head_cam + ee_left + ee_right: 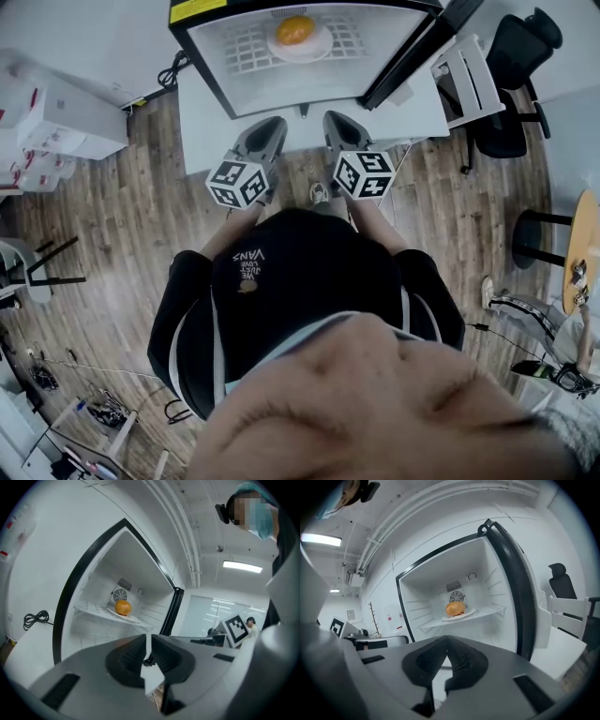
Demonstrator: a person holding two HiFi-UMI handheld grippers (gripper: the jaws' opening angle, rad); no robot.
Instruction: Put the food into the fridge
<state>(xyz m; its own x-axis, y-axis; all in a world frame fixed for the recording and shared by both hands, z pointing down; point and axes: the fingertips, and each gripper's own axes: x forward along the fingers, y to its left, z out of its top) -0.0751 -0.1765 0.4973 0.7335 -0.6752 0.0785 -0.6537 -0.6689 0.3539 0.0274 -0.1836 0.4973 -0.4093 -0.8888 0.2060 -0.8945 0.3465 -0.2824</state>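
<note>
An orange round food [295, 29] lies on a white plate [322, 47] on the wire shelf of the open fridge [217, 62]. It also shows in the left gripper view as the food [123, 607] and in the right gripper view as the food [455, 608]. My left gripper [271, 125] and right gripper [336, 121] hang side by side just in front of the fridge, well short of the shelf. The left gripper [147, 641] is shut with nothing between its jaws. The right gripper [446, 641] is shut and empty too. The fridge door [520, 597] stands swung open at the right.
A black office chair [511, 84] and a white rack [469, 80] stand right of the door. White boxes [56, 112] sit at the left, and a power cable [169, 70] lies by the fridge's left side. A black stool [539, 239] is at the right.
</note>
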